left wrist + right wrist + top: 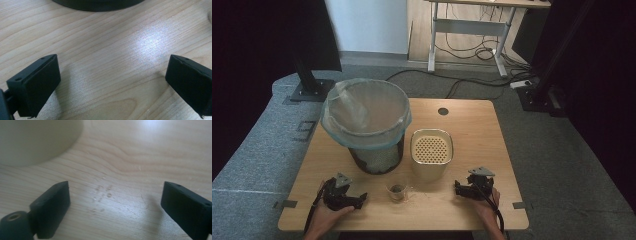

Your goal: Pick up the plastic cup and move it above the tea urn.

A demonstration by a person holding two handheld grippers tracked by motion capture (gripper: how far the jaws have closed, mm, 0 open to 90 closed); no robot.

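Wooden table bearing, largest first: a bag-lined waste bin left of the perforated cream container; the left gripper and right gripper, each resting on the tabletop with jaws spread wide and empty; a small glass cup just left-front of the container, between both grippers.

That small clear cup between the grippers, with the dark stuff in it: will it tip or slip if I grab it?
The small clear cup looks thin-walled and light, so it would probably skid or tip under a sideways push. A hard squeeze may crush it. Its dark contents could spill if tilted; keep it upright.
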